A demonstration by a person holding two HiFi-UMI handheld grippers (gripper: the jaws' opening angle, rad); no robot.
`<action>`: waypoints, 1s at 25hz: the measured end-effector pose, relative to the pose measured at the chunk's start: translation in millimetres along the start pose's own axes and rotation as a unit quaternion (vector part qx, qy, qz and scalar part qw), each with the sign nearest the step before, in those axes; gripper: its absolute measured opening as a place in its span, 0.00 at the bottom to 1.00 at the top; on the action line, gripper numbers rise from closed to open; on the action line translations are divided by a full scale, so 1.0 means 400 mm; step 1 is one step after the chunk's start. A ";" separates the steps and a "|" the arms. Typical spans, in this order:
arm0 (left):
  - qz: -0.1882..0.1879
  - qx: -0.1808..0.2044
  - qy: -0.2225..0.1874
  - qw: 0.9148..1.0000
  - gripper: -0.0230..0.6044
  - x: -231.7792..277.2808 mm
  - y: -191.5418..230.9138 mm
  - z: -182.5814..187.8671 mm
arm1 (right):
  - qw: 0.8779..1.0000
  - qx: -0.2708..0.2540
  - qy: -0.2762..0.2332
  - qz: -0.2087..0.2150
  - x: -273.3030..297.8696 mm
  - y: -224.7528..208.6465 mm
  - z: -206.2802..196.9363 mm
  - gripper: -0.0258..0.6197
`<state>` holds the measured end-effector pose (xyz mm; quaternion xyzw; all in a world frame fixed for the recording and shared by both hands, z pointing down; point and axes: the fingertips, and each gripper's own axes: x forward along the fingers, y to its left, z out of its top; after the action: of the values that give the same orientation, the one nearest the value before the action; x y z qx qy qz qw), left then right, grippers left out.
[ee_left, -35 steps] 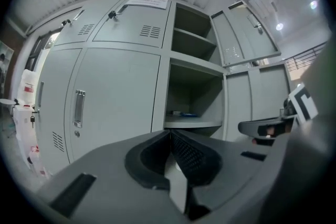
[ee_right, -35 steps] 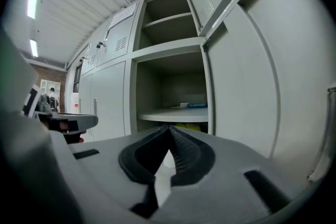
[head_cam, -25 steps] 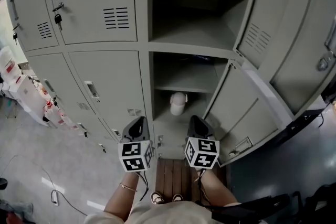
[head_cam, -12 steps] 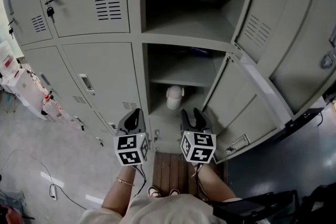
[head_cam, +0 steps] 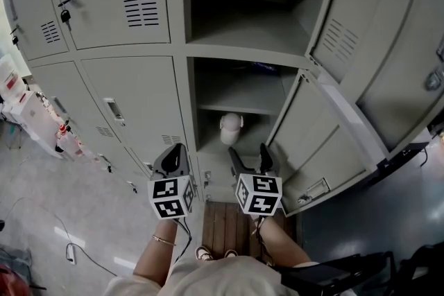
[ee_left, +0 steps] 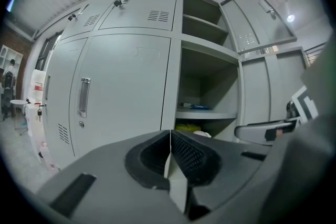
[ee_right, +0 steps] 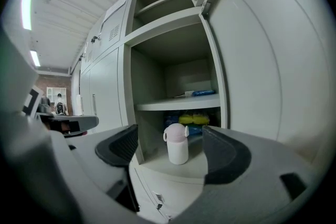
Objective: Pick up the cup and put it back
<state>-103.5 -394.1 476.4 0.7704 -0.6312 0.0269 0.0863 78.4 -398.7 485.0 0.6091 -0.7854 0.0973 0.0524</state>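
Now | right gripper [head_cam: 250, 153] opening, empty, short of cup [ee_right: 177, 144] | left gripper [head_cam: 177, 151] closed, empty | yellow items [ee_right: 193, 119] half-hidden behind cup

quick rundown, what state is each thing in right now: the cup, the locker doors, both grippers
cup, upright, lid on, nothing touching it
lower locker door, open
upper locker door, open
doors to the left, shut
left gripper, jaws shut, empty
right gripper, jaws opening, nothing between them, cup ahead of them
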 end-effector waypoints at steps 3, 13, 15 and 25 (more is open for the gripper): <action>0.004 0.000 0.003 1.000 0.05 -0.004 0.008 -0.008 | 1.000 0.000 0.004 0.002 0.005 0.006 -0.011 0.63; 0.016 -0.002 0.020 1.000 0.05 -0.001 0.037 -0.041 | 1.000 -0.001 0.024 0.005 0.036 0.009 -0.055 0.63; 0.019 -0.003 0.024 1.000 0.05 0.004 0.043 -0.049 | 1.000 -0.004 0.030 0.005 0.048 0.007 -0.067 0.63; 0.027 -0.005 0.050 0.998 0.05 0.035 0.069 -0.110 | 0.998 0.002 0.065 0.004 0.125 -0.001 -0.143 0.63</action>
<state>-124.7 -405.3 524.3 0.7501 -0.6470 0.0640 0.1208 64.1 -433.9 550.9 0.5986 -0.7824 0.1387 0.1014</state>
